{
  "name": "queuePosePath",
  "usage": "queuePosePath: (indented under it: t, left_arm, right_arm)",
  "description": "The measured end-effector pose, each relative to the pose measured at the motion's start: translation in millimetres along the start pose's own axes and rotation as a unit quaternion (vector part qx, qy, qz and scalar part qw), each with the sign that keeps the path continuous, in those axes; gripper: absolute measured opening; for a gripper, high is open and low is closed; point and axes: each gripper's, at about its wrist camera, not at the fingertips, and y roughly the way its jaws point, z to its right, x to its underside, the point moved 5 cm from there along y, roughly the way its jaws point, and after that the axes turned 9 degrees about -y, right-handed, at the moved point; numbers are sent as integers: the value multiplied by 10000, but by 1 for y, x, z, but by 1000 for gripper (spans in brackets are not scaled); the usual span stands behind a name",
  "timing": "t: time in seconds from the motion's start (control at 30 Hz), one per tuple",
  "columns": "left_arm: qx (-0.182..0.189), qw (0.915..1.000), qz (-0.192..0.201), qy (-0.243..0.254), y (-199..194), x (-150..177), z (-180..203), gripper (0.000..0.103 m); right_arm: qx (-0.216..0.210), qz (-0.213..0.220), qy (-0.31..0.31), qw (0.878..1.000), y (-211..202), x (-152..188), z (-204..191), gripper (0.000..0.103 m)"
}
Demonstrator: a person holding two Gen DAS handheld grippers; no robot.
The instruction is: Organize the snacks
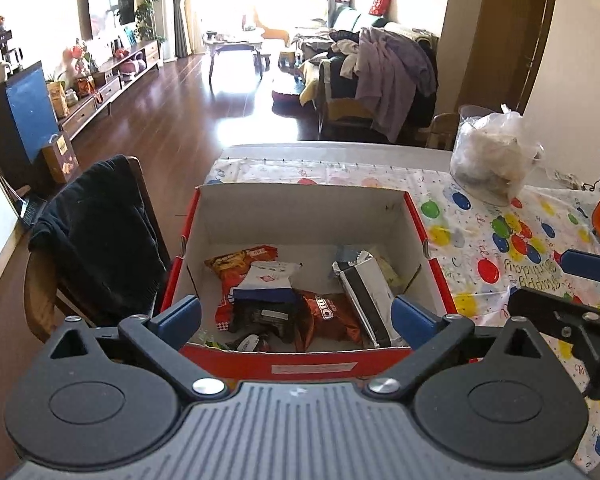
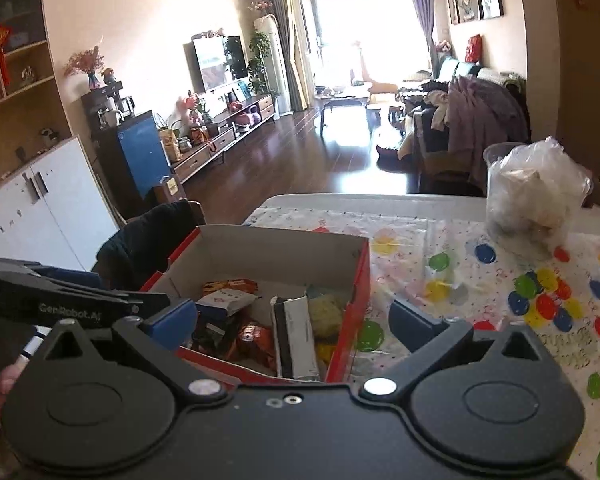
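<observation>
Balloon-print cloth over counter (image 1: 480,208), sunlit living room beyond. Red box (image 1: 188,240), lid off, at 12 o'clock of left tool (image 1: 298,314), holding snacks: orange packet (image 1: 236,260) at 10 o'clock inside, white-and-blue pouch (image 1: 266,280) over it, brown cookie bag (image 1: 332,316) at centre, silver foil pack (image 1: 366,300) leaning at 3 o'clock. Left tool spread wide, nothing between jaws. Right tool (image 2: 292,326) likewise agape and empty, straddling the box's right wall, box (image 2: 352,320) at its 11 o'clock. Clear plastic bag (image 1: 492,156) at 1 o'clock on counter. Black garment (image 1: 96,232) draped over chair at 9 o'clock.
</observation>
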Motion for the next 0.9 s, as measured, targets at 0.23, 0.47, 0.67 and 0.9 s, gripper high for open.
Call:
queuePosePath:
  t: [0.23, 0.47, 0.67, 0.9]
  left_arm:
    - [-10, 9999, 129, 30, -9, 2, 4, 102]
    - [35, 9999, 157, 26, -13, 5, 7, 102]
    - [57, 9999, 136, 7, -15, 6, 8, 102]
    - [100, 9998, 161, -30, -19, 5, 9, 102]
  right_arm:
    - [8, -121, 126, 9998, 0, 3, 3, 103]
    - [-13, -213, 274, 9994, 0, 8, 6, 103]
    - [-37, -156, 190, 9997, -3, 7, 5, 103]
    - [52, -128, 153, 9998, -2, 3, 6, 103]
